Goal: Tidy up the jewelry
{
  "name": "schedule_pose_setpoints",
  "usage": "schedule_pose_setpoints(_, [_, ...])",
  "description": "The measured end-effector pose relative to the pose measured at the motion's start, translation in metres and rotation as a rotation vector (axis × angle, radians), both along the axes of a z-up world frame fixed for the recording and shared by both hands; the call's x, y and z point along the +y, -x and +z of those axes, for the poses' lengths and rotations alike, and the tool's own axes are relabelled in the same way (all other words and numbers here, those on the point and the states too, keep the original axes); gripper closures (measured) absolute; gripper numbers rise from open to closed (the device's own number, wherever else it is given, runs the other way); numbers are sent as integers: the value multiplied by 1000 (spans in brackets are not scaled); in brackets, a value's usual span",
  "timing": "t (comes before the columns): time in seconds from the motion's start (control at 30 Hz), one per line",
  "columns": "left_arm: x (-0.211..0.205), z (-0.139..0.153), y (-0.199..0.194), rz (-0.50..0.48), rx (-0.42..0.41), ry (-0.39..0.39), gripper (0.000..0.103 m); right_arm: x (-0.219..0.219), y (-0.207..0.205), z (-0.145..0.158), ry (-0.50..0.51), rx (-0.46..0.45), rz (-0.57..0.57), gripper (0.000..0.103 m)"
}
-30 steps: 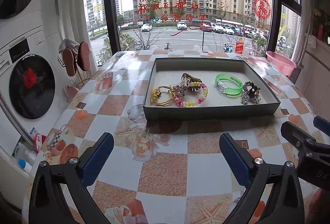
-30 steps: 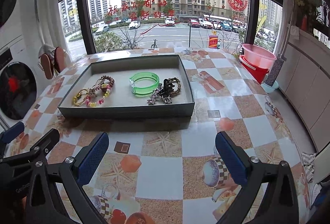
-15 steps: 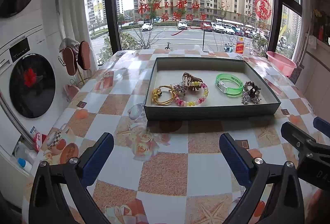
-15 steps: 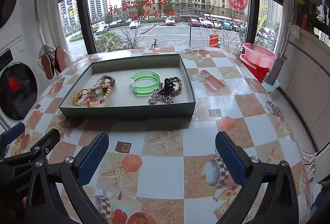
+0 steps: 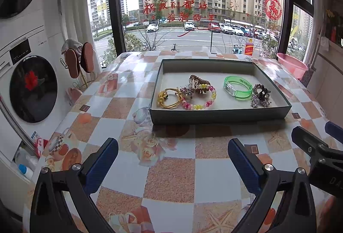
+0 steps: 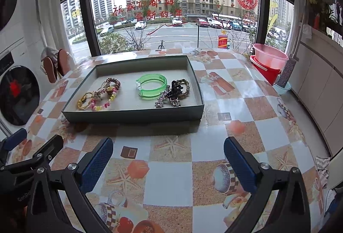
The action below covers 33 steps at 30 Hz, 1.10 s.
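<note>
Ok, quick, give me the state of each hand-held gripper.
Left hand-held gripper: open, holding nothing.
Right hand-held gripper: open, holding nothing.

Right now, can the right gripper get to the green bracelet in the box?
Probably yes. The right gripper is open and empty, the box has no lid, and the green bracelet lies alone, with nothing standing between them.

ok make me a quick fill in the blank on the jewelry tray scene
1. All the jewelry lies inside the ____.
2. The clear bangle is ____ in colour.
3. Both the left gripper and the right gripper are ____ and hold nothing.
4. The gold ring lies at the tray's ____ end.

Missing words: tray; green; open; left
</note>
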<state>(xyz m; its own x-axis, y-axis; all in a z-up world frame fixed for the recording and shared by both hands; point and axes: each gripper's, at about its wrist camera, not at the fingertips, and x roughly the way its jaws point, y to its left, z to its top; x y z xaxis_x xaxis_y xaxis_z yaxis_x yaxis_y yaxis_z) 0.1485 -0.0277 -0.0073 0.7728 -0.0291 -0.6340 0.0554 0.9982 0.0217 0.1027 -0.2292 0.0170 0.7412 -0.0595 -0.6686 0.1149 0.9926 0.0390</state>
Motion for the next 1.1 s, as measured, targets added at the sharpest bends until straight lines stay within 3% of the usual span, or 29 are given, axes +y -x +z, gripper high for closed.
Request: schedule_pose_setpoints(1.1, [-1,-1,2,-4,5,-12,0,1,0,-2,0,2,11,0])
